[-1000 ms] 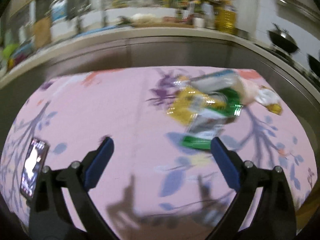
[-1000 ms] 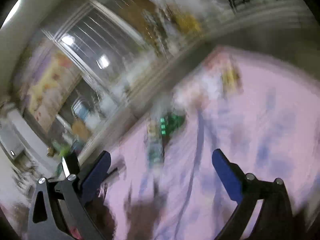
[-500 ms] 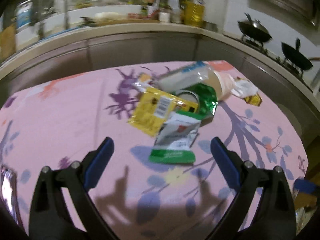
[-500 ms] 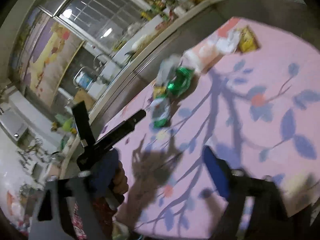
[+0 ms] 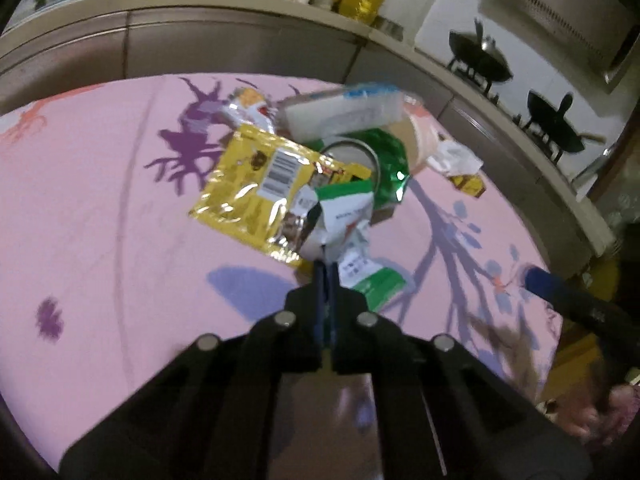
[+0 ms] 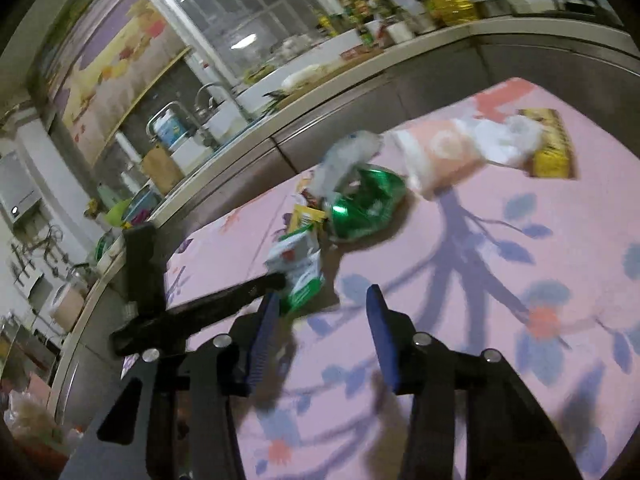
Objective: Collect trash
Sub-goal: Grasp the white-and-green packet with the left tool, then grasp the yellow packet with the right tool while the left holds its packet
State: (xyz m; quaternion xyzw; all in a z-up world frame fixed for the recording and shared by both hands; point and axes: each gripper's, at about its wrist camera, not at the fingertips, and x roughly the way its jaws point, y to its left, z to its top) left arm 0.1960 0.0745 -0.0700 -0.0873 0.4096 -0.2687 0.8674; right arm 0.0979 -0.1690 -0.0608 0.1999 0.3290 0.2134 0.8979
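Observation:
A heap of trash lies on the pink flowered tablecloth (image 5: 100,200): a yellow foil packet (image 5: 256,184), a green foil bag (image 5: 390,156), a clear bag with a blue label (image 5: 340,112), a peach cup (image 5: 420,132) and a small yellow packet (image 5: 468,184). My left gripper (image 5: 326,270) is shut on the near edge of a white and green wrapper (image 5: 352,216), which crumples at the fingertips. In the right wrist view the same wrapper (image 6: 298,264) sits at the left gripper's tip. My right gripper (image 6: 324,292) hovers over the cloth, its jaws closing with nothing between them.
A grey kitchen counter (image 5: 200,20) with bottles and jars runs behind the table. Two black woks (image 5: 480,60) stand on a stove at the right. A sink with taps (image 6: 208,100) shows at the left. White crumpled paper (image 5: 456,156) lies beside the peach cup.
My left gripper tilted down toward the heap and went from wide open to shut on the white and green wrapper. My right gripper's jaws narrowed, and it swung across the table toward the heap.

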